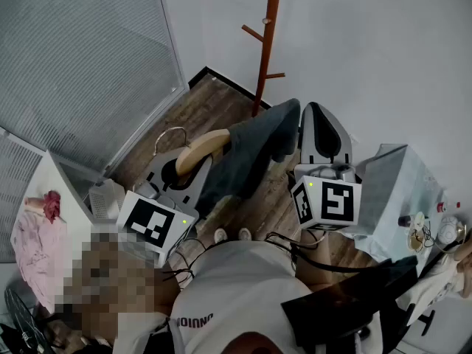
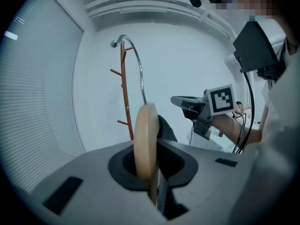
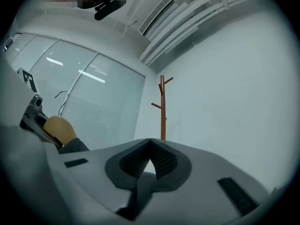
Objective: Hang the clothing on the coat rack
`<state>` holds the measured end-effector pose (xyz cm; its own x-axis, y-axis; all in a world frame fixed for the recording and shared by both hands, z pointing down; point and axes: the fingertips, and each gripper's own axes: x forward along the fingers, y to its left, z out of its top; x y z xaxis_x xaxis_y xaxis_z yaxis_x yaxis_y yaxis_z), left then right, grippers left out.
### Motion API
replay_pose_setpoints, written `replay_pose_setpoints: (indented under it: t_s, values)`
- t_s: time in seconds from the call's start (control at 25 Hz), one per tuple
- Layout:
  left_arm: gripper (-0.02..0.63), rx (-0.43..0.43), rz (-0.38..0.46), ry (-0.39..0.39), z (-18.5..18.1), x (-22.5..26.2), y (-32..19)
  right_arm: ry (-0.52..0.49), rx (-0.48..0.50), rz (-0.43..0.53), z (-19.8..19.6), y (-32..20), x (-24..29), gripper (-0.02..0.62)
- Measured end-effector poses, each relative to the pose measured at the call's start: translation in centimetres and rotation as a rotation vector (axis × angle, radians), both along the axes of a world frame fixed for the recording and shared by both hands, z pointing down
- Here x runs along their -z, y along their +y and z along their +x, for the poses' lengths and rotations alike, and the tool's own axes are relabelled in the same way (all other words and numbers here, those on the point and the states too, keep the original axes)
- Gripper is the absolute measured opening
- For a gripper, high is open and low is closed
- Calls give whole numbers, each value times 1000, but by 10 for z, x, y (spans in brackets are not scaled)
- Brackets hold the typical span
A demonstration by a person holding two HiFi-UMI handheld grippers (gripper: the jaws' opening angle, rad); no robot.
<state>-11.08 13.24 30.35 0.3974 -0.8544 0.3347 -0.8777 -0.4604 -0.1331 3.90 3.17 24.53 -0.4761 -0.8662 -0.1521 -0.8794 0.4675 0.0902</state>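
Observation:
A wooden hanger [image 1: 199, 150] with a metal hook [image 1: 171, 133] carries a dark grey garment [image 1: 251, 153]. My left gripper [image 1: 181, 169] is shut on the hanger's wooden end [image 2: 146, 142]; its hook [image 2: 133, 55] curves up ahead of me. The red-brown coat rack [image 1: 267, 39] stands against the white wall, beyond the garment, and shows as a rack [image 2: 124, 90] in the left gripper view and a rack [image 3: 162, 109] in the right gripper view. My right gripper [image 1: 322, 133] is shut on nothing, just right of the garment.
A window with blinds [image 1: 88, 57] runs along the left. A pink cloth [image 1: 37, 234] lies on a white surface at the lower left. A table with a pale cloth [image 1: 402, 198] and small items stands at the right. Wood floor [image 1: 199, 109] leads to the rack.

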Motion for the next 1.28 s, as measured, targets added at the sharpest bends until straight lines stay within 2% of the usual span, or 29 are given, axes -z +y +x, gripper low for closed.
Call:
replay_pose_setpoints:
  t_s: [0.72,1.12,1.28]
  values:
    - [44,-45,-26,-1,7,-4,0,7,14,-25,-10,4,-6,20]
    - [43,-145,-32,-19,1,-6,-4,0,-65,10,-15,15,2,20]
    - [43,-179,-39,-27,5,-6,-16,-15,-105,15,-5,16,4,20]
